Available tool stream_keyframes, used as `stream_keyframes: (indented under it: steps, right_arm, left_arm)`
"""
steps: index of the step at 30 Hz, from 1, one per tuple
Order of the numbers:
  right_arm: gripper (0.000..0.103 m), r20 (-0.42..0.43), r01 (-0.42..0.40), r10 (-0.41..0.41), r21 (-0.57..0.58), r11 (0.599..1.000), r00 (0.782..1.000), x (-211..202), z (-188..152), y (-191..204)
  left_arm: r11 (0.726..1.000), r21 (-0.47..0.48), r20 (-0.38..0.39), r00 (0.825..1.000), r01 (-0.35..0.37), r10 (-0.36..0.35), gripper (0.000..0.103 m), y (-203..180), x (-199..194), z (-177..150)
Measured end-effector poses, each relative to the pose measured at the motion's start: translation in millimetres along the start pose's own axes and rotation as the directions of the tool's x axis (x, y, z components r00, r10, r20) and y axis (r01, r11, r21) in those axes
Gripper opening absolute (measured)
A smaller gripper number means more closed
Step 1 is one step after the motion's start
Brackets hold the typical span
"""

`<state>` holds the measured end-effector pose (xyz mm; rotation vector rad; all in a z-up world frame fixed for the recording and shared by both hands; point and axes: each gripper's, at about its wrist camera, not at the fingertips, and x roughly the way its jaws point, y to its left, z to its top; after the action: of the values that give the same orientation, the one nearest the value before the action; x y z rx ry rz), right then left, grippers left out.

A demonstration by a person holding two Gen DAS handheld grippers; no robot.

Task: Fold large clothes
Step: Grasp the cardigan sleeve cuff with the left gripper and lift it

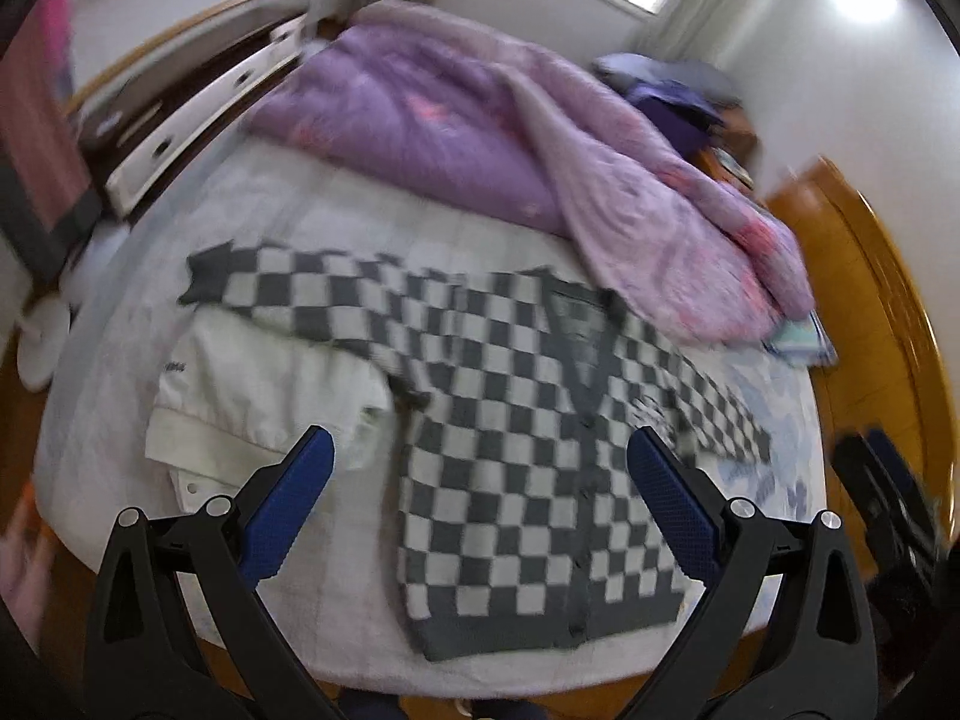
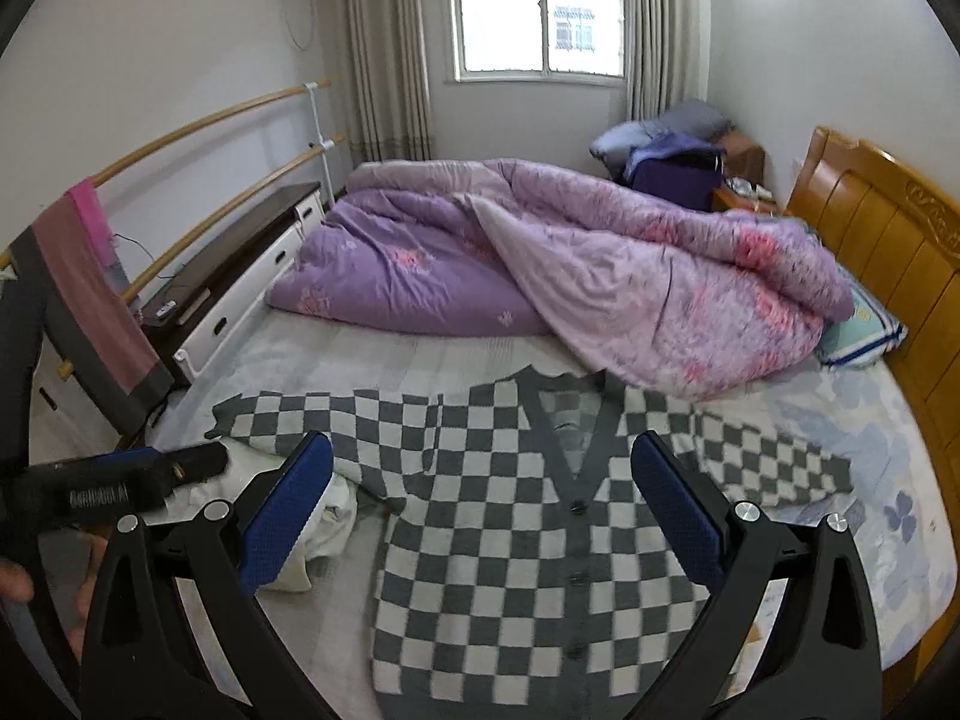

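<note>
Both our grippers, left gripper (image 1: 480, 468) and right gripper (image 2: 483, 474), hover spread wide, empty; we should pinch the checkered cardigan (image 2: 510, 540)'s nine-o'clock sleeve (image 2: 312, 414) at its cuff.

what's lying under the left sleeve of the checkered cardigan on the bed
A white garment lies bunched under the checkered cardigan's left sleeve. How far it reaches beneath is covered.

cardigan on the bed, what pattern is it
Grey and white checkerboard cardigan, clearest in the right wrist view.
</note>
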<state>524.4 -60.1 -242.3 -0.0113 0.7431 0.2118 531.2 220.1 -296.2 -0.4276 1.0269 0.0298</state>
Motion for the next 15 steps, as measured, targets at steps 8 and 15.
stream_keyframes:
  steps: [8,15]
  right_arm:
    - [0.095,-0.151,-0.074,0.079,0.035,0.997,0.985,108,-13,31]
    - [0.095,-0.223,-0.076,0.066,-0.039,0.996,0.973,190,-23,47]
  left_arm:
    - [0.968,-0.192,-0.003,0.986,-0.164,0.167,0.098,126,78,45]
    - [0.874,-0.471,0.007,0.990,-0.120,0.140,0.098,229,149,61]
